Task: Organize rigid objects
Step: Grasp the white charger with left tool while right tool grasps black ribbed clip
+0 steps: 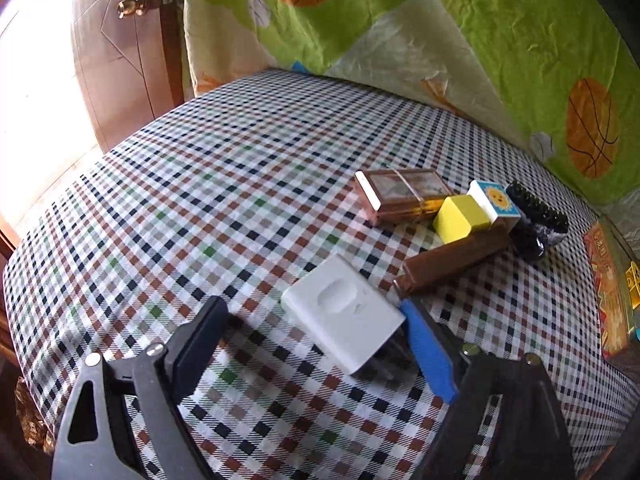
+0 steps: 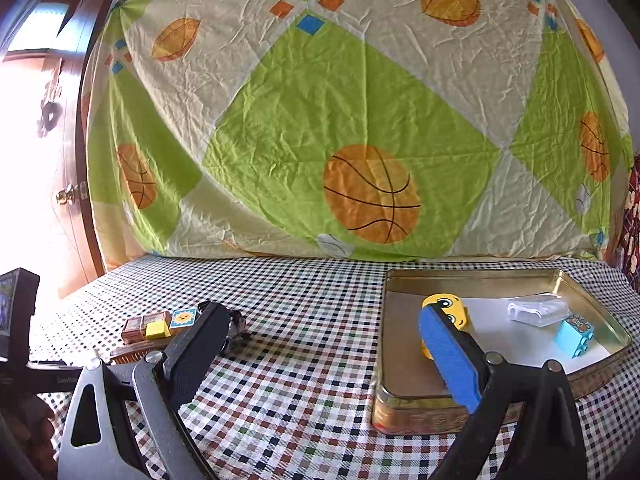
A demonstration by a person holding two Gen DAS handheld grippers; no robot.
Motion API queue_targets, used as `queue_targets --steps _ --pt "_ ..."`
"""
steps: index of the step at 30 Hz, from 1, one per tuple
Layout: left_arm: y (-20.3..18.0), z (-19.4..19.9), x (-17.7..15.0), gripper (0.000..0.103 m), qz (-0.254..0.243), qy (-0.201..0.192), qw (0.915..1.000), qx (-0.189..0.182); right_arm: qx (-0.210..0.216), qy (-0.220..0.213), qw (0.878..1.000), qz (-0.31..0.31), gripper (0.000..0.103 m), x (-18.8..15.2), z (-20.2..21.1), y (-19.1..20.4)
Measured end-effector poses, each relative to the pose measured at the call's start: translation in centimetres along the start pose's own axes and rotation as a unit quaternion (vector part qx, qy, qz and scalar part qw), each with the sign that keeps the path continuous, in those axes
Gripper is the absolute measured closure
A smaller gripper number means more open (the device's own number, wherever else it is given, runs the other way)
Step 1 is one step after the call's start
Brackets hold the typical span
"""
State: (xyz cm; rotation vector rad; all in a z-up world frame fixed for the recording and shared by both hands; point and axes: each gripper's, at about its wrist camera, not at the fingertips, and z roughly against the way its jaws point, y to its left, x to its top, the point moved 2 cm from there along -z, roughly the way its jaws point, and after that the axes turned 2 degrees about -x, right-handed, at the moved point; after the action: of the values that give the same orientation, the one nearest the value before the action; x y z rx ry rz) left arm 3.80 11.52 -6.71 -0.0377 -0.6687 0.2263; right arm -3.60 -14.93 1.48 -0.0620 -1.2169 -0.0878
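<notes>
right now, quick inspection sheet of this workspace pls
surface: checked tablecloth, flat.
job's things: white charger lies between the left gripper's fingers; small boxes, yellow block, sun block, brown bar and black comb bunched beyond it. Gold tin tray holds a yellow face block, blue brick, white piece.
clutter: nothing seen.
grippers: left gripper open around the charger; right gripper open, empty, beside the tray.
cables: nothing seen.
surroundings: basketball-print sheet behind, wooden door at left.
</notes>
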Motion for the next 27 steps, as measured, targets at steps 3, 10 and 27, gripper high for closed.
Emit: queue_targets --steps 3,10,27 --pt "0.1 0.4 -0.2 0.033 -0.018 -0.002 0.9998 -0.010 0.015 0.015 1.000 0.017 0.005 -0.1 -0.6 1.0" --pt "2.5 1.9 -0.6 0.044 -0.034 -0.006 0.9965 -0.077 0.050 0.083 0.994 0.050 0.005 -0.3 -3.8 3.2" --pt "6.3 5.8 -1.2 0.044 -0.039 -0.071 0.9911 -0.105 0.108 0.184 0.974 0.079 0.005 -0.5 -11.9 7.1"
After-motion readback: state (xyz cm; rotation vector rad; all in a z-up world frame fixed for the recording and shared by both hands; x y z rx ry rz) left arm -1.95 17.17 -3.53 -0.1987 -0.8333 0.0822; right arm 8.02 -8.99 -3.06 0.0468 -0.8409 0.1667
